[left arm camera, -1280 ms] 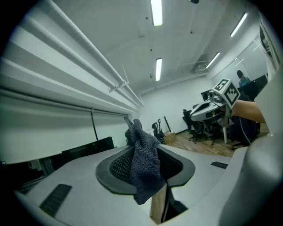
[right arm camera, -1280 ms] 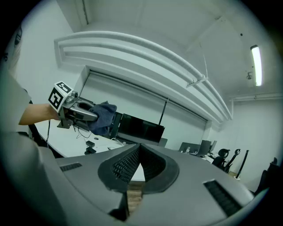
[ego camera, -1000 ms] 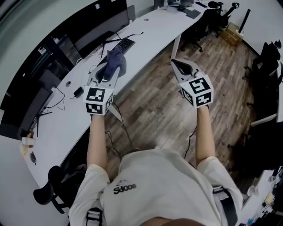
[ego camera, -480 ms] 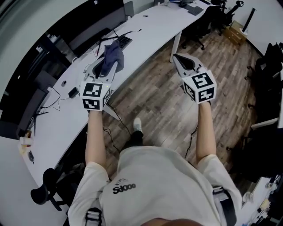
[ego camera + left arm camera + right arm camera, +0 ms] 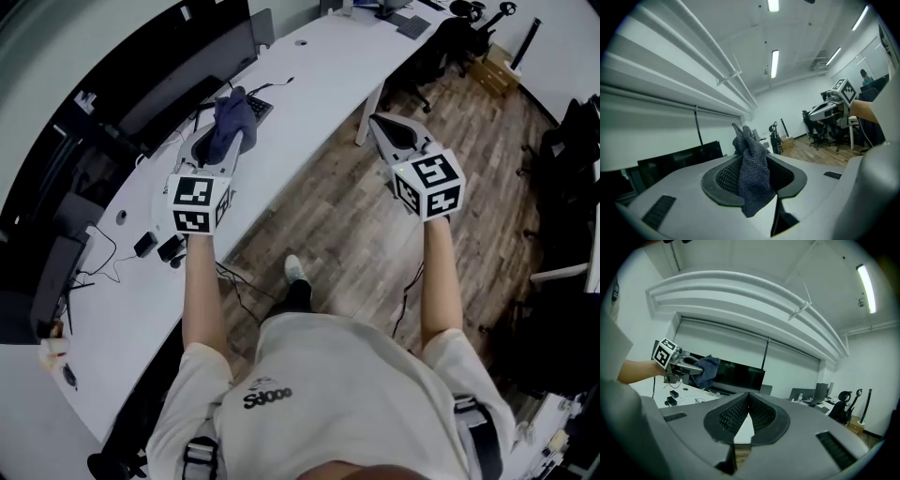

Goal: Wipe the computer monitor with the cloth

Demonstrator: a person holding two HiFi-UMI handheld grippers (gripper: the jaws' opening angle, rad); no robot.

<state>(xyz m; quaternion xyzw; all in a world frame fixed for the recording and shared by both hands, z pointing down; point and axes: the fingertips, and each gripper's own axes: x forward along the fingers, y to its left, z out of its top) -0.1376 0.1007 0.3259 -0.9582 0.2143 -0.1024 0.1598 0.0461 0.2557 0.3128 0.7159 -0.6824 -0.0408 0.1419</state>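
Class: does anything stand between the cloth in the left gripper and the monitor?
Nothing visible does. The left gripper holds the cloth up over the desk, with only open air between it and the monitor.

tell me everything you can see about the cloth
The dark blue-grey cloth looks like soft, finely textured microfibre. It is bunched and pinched between the left claw's jaws, one crumpled end sticking out past the tips, another hanging back inside. It is held above the long white desk; only the claw touches it.
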